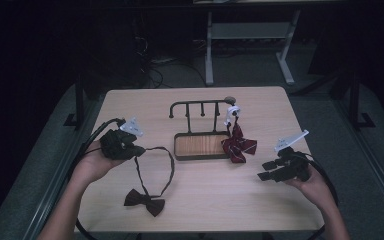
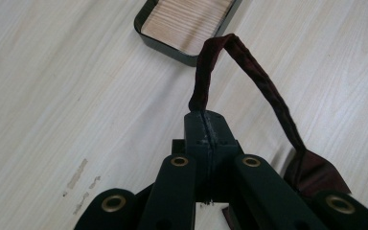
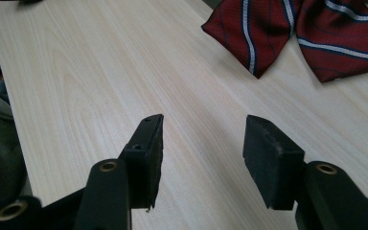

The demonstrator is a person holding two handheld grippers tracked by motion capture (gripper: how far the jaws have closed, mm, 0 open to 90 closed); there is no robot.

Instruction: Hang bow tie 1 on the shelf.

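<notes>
A dark maroon bow tie (image 1: pixel 144 201) lies near the table's front edge, and its neck strap (image 1: pixel 169 162) loops up toward the left. My left gripper (image 1: pixel 136 151) is shut on that strap (image 2: pixel 249 62), which arcs up from the closed jaws and runs down to the bow (image 2: pixel 316 175). A red striped bow tie (image 1: pixel 238 145) hangs from the black hook rack (image 1: pixel 200 104), its tails resting by the rack's wooden base tray (image 1: pixel 201 145). My right gripper (image 1: pixel 265 170) stands open and empty over bare table, short of the striped tie (image 3: pixel 297 33).
The light wooden table (image 1: pixel 205 210) ends close behind the rack. Cables trail from both grippers off the table's sides. Metal desk legs stand on the dark floor beyond the far edge.
</notes>
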